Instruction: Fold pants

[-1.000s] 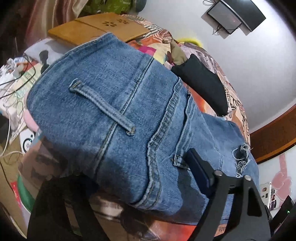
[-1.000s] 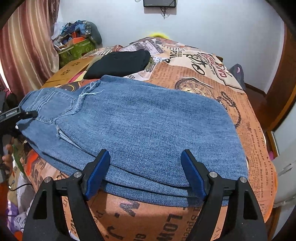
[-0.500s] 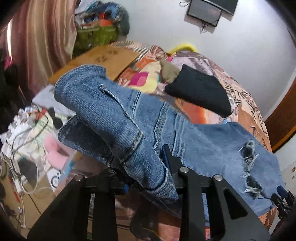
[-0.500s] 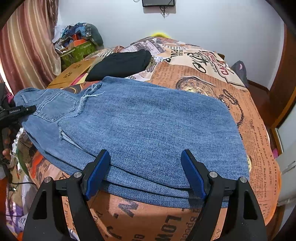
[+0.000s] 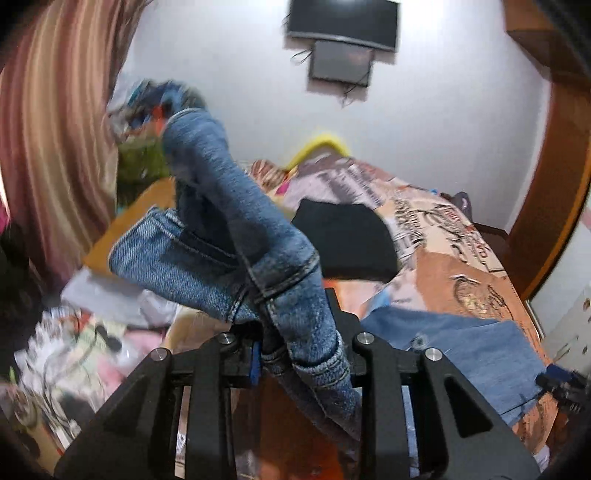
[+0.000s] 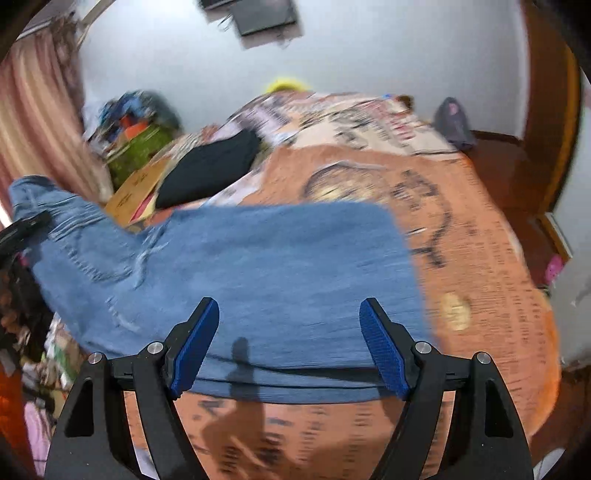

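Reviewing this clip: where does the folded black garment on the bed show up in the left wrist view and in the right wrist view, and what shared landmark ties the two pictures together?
Left wrist view: the black garment lies right of centre, on the patterned bedspread, behind the lifted jeans.
Right wrist view: it sits upper left of centre, beyond the jeans' far edge.
Shared landmark: the dark screen on the wall, top of both pictures.

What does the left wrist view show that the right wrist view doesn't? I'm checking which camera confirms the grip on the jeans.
Left wrist only: the left gripper clamped on the jeans' waistband, denim bunched and lifted above it.
Right wrist only: the right gripper open over the flat leg end, holding nothing.
Both: the jeans, black garment, printed bedspread, wall screen.
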A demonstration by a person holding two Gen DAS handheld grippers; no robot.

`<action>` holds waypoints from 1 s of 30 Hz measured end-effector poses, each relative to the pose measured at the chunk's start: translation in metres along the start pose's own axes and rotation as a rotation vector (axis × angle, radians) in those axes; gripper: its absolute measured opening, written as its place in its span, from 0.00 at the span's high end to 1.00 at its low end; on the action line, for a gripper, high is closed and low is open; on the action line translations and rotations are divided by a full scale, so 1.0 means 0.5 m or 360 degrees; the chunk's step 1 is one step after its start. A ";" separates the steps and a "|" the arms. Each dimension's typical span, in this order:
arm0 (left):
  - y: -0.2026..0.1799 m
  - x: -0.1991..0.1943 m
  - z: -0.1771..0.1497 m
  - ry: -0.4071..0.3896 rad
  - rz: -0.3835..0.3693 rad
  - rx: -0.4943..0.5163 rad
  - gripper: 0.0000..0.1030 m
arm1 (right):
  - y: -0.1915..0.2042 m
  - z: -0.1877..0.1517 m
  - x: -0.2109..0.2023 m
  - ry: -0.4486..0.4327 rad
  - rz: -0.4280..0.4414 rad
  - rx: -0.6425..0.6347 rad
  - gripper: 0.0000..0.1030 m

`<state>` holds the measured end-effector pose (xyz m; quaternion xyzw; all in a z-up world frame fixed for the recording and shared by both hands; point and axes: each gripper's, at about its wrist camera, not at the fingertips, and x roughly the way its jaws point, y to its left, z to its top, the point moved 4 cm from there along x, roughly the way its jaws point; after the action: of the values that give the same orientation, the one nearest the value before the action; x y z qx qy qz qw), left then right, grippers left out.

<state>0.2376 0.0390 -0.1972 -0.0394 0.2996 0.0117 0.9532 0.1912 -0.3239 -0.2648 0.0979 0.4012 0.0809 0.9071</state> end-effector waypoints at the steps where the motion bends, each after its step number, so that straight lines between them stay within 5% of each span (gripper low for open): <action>1: -0.015 -0.008 0.008 -0.0015 -0.0010 0.0031 0.73 | -0.022 0.002 -0.010 -0.0020 -0.0036 0.0026 0.27; 6: -0.113 -0.042 0.036 -0.0087 -0.0124 0.0161 0.73 | -0.089 -0.026 0.004 0.0034 -0.0325 -0.0030 0.26; 14: -0.255 -0.046 0.049 -0.0089 -0.0274 0.0285 0.77 | -0.111 -0.066 0.043 0.0110 -0.0133 0.0115 0.26; 22: -0.382 0.000 0.038 0.0083 -0.0537 0.0287 0.81 | -0.115 -0.066 0.044 0.0108 -0.0046 0.0120 0.26; 30: -0.520 0.019 -0.011 0.0191 -0.0647 0.0422 0.81 | -0.123 -0.068 0.050 0.0104 0.0020 0.0148 0.26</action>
<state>0.2541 -0.2208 -0.1896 0.0259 0.3406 -0.2221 0.9132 0.1867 -0.3741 -0.3199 0.1398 0.4334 0.0709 0.8875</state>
